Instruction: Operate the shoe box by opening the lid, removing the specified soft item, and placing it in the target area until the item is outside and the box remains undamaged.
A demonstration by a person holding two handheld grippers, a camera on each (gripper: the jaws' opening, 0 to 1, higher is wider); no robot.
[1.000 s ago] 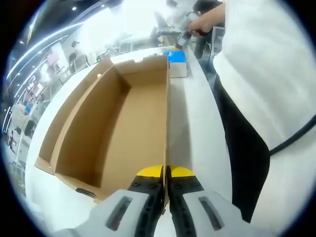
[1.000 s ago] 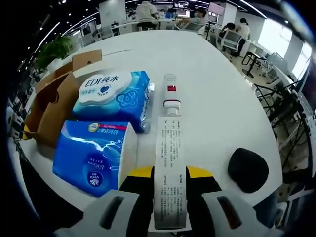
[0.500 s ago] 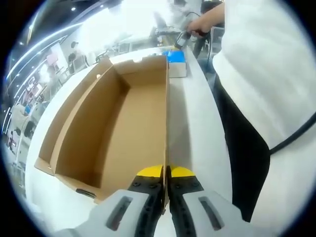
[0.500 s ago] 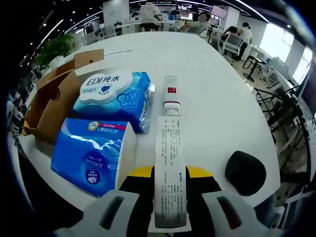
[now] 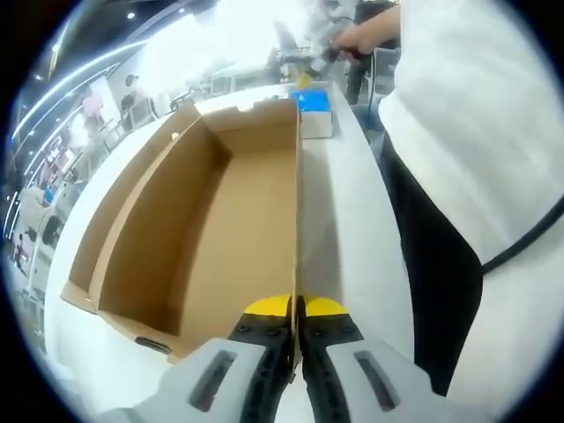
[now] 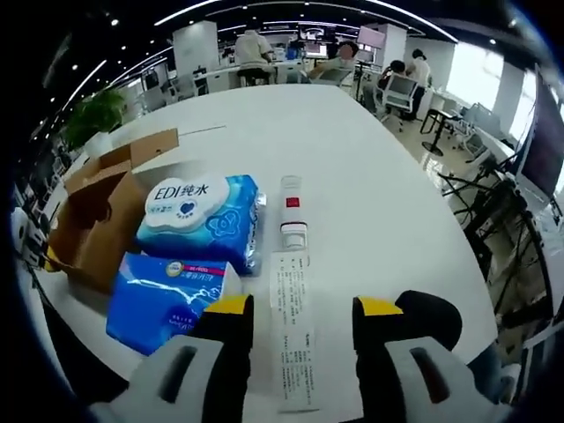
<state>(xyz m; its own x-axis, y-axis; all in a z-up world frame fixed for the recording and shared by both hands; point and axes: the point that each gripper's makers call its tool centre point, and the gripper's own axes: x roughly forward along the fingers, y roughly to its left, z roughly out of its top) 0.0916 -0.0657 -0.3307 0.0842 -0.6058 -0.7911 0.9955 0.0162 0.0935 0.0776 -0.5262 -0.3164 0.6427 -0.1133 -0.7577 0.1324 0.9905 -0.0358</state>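
- Left tool [image 5: 296,310], yellow-tipped, is seen clamped on the thin upright wall of the shoe box [image 5: 203,229], a plain brown corrugated cardboard carton lying open and hollow on the white tabletop [image 5: 348,220].
- Right tool [image 6: 298,308] is shown with its jaws spread wide, nothing gripped between them.
- A long white tube [image 6: 293,317] with printed text, a clear cap and a small red label is pictured flat on the tabletop, between and just ahead of the parted jaws.
- Two soft, glossy blue tissue packs, one [image 6: 172,295] near the right tool and one [image 6: 201,220] behind it, are set just left of the tube, beside the cardboard box.
- A rounded black object [image 6: 432,317] is partly hidden behind the right jaw.
- Half a second earlier the tube was gripped in the right tool; it has since been released, while the left tool's grip is unchanged.
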